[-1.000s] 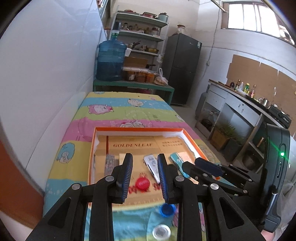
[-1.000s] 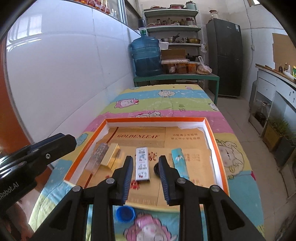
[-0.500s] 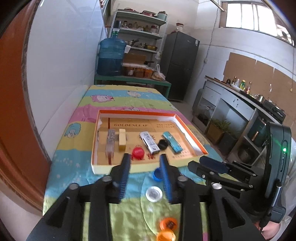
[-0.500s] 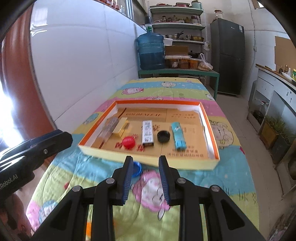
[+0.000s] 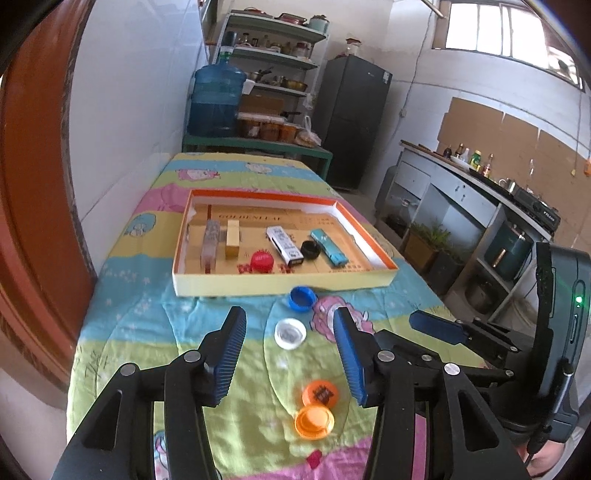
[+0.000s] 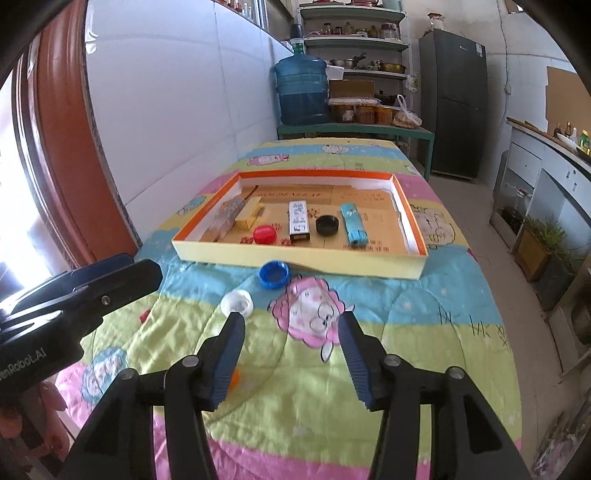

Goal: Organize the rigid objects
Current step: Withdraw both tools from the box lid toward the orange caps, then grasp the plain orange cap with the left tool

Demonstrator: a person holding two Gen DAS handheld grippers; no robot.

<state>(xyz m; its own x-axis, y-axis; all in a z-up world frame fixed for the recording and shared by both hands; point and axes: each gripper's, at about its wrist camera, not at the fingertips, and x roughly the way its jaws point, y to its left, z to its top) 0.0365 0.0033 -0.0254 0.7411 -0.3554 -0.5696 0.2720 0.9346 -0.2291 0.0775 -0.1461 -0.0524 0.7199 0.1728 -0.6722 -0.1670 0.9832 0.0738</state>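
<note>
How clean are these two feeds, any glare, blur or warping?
Left wrist: the window is blown out, the walls bow from fisheye, and the tray is slightly soft. Right wrist: daylight flares at the left edge, with dark corner vignetting.

tray (image 5: 280, 284) on table, far side | 6 items inside | 4 caps (image 5: 290, 333) on cloth (image 5: 147, 332) in front of tray, nearer cam
</note>
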